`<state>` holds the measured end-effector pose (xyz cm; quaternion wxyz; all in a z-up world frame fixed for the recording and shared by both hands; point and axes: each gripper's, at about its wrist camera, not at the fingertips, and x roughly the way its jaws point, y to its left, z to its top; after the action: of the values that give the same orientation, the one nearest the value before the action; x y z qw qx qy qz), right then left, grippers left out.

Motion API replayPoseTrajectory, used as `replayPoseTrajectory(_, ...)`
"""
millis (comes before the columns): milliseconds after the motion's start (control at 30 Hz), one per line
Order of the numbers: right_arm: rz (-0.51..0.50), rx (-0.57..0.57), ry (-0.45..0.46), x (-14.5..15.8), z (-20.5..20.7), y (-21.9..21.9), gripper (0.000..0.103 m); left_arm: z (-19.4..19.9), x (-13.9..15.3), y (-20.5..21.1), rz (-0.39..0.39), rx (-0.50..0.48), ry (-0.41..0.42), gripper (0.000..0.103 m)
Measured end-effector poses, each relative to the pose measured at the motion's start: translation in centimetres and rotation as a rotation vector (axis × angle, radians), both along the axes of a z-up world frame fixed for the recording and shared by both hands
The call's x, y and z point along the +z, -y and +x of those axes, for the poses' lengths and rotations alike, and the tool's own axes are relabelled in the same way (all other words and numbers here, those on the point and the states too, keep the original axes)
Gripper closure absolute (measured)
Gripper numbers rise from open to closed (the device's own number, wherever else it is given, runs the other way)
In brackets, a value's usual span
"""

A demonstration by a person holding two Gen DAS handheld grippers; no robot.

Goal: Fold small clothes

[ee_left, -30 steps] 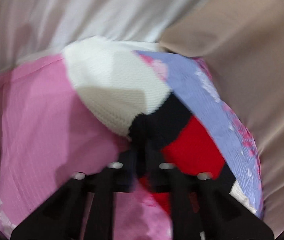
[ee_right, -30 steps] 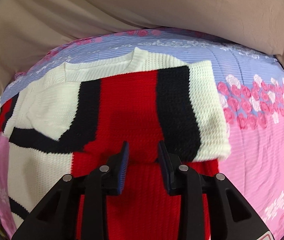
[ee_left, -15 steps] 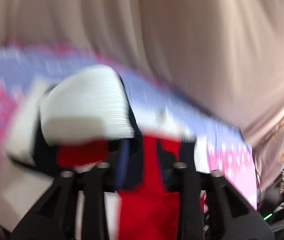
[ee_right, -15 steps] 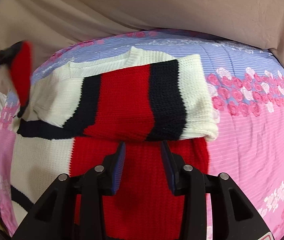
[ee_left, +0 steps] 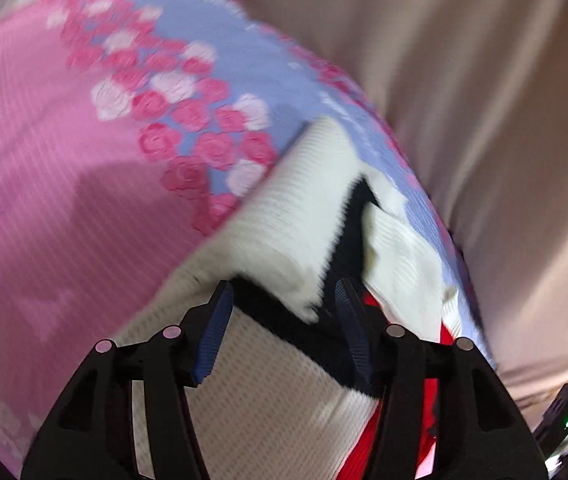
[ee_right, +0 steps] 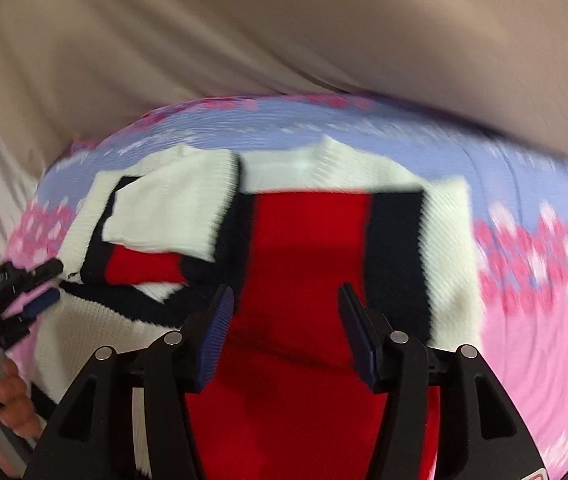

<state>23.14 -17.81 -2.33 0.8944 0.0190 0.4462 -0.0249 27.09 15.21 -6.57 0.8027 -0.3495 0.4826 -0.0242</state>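
Note:
A knitted sweater (ee_right: pixel 308 248) in white, black and red lies flat on the bed, neck away from me. Its left sleeve (ee_right: pixel 163 216) rests folded across the chest, and the right side is folded in too. My right gripper (ee_right: pixel 286 300) hovers over the red middle panel, its jaws opening with nothing pinched between them. My left gripper (ee_right: pixel 43 286) is beside the sweater's left edge. In the left wrist view the left gripper (ee_left: pixel 284 312) is above the folded sleeve (ee_left: pixel 296 220), jaws opening, pads clear of the knit.
The pink and lilac rose-print sheet (ee_left: pixel 43 160) (ee_right: pixel 544 320) covers the bed. Beige draped fabric (ee_right: pixel 284 40) (ee_left: pixel 484 100) rises behind it. A person's hand (ee_right: pixel 7 396) grips the left tool. A dark device with a green light (ee_left: pixel 564 420) sits at the lower right.
The left gripper carried the sleeve across the sweater, let it go and opened. The sleeve now lies folded on the chest. The right gripper opened wider and shifted slightly.

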Motion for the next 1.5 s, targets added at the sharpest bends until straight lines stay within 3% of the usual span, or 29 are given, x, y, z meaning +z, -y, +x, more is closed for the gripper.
replayPoseTrajectory(133,-0.173,0.203,-0.021,-2.0,4.2,-6.4,0.042,1.1,-1.2,-0.9,-0.068,0.031,-0.043,0.059)
replayPoseTrajectory(167,-0.214,0.229,-0.033,-2.7,5.2,-7.6,0.042,1.2,-1.1,-0.7,-0.045,0.03,-0.052,0.064)
replayPoseTrajectory(233,-0.261,0.255,-0.05,-4.0,6.5,-9.1,0.044,1.0,-1.1,-0.3,-0.019,0.026,-0.057,0.088)
replayPoseTrajectory(267,-0.261,0.257,-0.057,-4.3,7.1,-9.3,0.05,1.1,-1.1,-0.2,-0.003,0.033,-0.062,0.09)
replayPoseTrajectory(300,-0.227,0.253,-0.063,-4.3,7.6,-9.1,0.076,1.1,-1.0,-0.4,0.001,0.045,-0.059,0.091)
replayPoseTrajectory(333,-0.164,0.21,-0.069,-3.7,8.1,-8.1,0.092,1.0,-0.8,-0.7,0.002,0.06,-0.057,0.092)
replayPoseTrajectory(467,0.27,-0.093,0.075,1.5,5.3,1.5,0.093,1.1,-0.6,-1.9,0.048,0.079,-0.048,0.092)
replayPoseTrajectory(500,0.392,-0.204,0.095,1.6,3.3,5.2,0.093,1.1,-0.8,-1.9,0.046,0.076,-0.053,0.092)
replayPoseTrajectory(567,0.514,-0.323,0.067,-0.3,0.9,9.4,0.092,1.3,-1.3,-1.5,0.043,0.071,-0.068,0.092)
replayPoseTrajectory(667,0.438,-0.358,-0.09,-5.0,0.4,11.0,0.091,1.2,-1.3,-0.3,0.083,0.064,-0.063,0.091)
replayPoseTrajectory(700,0.44,-0.348,-0.103,-5.8,0.2,11.0,0.085,1.2,-1.2,0.0,0.085,0.059,-0.058,0.091)
replayPoseTrajectory(767,0.469,-0.336,-0.065,-5.8,-0.3,11.3,0.08,1.0,-0.9,0.2,0.084,0.066,-0.053,0.091)
replayPoseTrajectory(833,0.463,-0.344,-0.03,-5.1,-0.5,11.9,0.057,1.0,-0.7,0.4,0.083,0.073,-0.048,0.091)
replayPoseTrajectory(900,0.463,-0.364,-0.012,-5.0,-0.3,12.7,0.049,1.1,-0.5,0.3,0.085,0.086,-0.05,0.091)
replayPoseTrajectory(967,0.472,-0.401,-0.017,-5.5,0.0,13.7,0.049,1.2,-0.4,0.2,0.086,0.097,-0.056,0.091)
replayPoseTrajectory(1000,0.473,-0.422,-0.022,-5.9,0.4,14.1,0.05,1.2,-0.2,0.1,0.089,0.104,-0.055,0.092)
replayPoseTrajectory(1067,0.459,-0.431,-0.039,-6.0,1.6,14.3,0.086,1.1,0.7,-0.1,0.1,0.114,-0.034,0.093)
replayPoseTrajectory(1100,0.473,-0.418,-0.033,-5.4,1.8,14.3,0.095,1.0,1.3,-0.3,0.108,0.121,-0.017,0.094)
replayPoseTrajectory(1200,0.509,-0.367,0.17,-0.2,-0.8,14.1,0.096,1.0,1.4,-0.7,0.134,0.126,-0.01,0.094)
replayPoseTrajectory(1233,0.506,-0.368,0.197,0.1,-1.5,14.1,0.096,1.2,1.0,-0.7,0.14,0.124,-0.023,0.094)
replayPoseTrajectory(1300,0.48,-0.381,0.134,-2.0,-1.3,14.3,0.096,1.6,-0.6,-0.5,0.157,0.121,-0.073,0.094)
replayPoseTrajectory(1367,0.474,-0.423,-0.048,-7.4,-0.1,14.7,0.097,1.2,-0.7,-0.6,0.15,0.129,-0.059,0.094)
replayPoseTrajectory(1500,0.52,-0.387,0.096,-4.2,-1.9,14.3,0.097,1.2,-0.7,-0.6,0.176,0.118,-0.043,0.094)
